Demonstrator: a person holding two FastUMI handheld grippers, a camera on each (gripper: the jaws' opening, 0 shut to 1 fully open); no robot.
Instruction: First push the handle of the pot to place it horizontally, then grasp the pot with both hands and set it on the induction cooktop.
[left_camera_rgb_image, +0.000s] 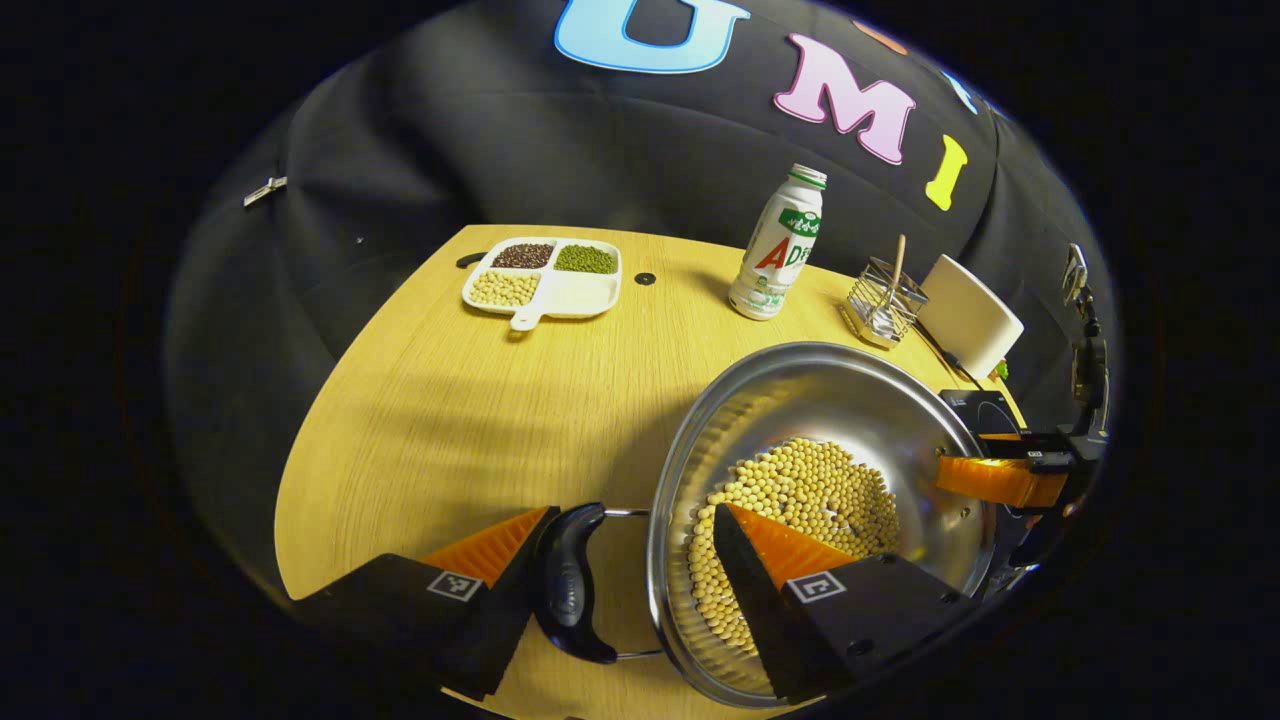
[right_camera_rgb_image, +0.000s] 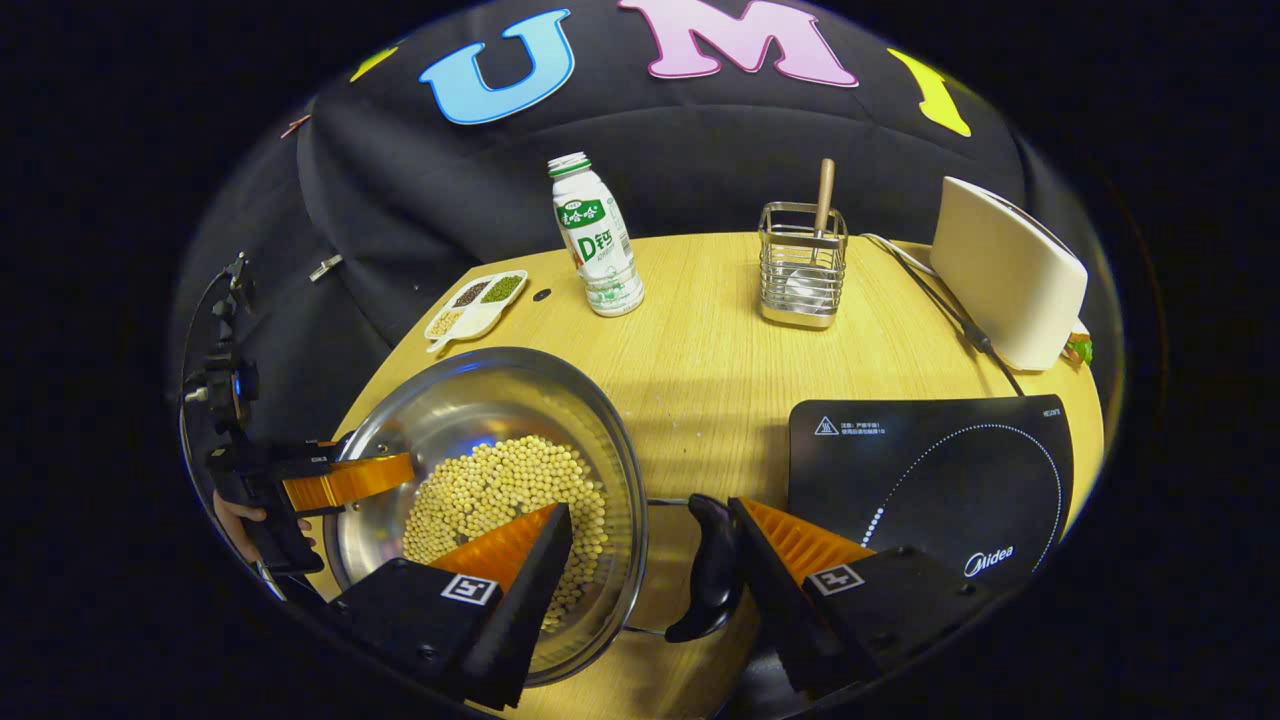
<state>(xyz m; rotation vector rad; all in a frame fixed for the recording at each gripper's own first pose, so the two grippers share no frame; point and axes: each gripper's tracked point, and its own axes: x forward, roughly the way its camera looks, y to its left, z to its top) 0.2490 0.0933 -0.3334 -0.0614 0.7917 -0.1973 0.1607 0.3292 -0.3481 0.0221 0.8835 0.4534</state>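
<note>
One pot (right_camera_rgb_image: 480, 400), steel, two black side handles (right_camera_rgb_image: 708, 570), soybeans (right_camera_rgb_image: 500, 490) inside beyond counting. One induction cooktop (right_camera_rgb_image: 930, 470). One drink bottle (right_camera_rgb_image: 597, 240). One wire holder (right_camera_rgb_image: 800, 265) with one wooden-handled utensil (right_camera_rgb_image: 823, 195). One divided dish (left_camera_rgb_image: 545, 280), four compartments, three filled, one bare. One white appliance (right_camera_rgb_image: 1005, 270) with one cord. One bench (right_camera_rgb_image: 700, 370). Two tongs: left (left_camera_rgb_image: 620, 560), right (right_camera_rgb_image: 650, 545).

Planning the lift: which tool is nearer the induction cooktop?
Right. The right tool straddles the handle beside the cooktop; the left tool is at the far side of the pot.
</note>
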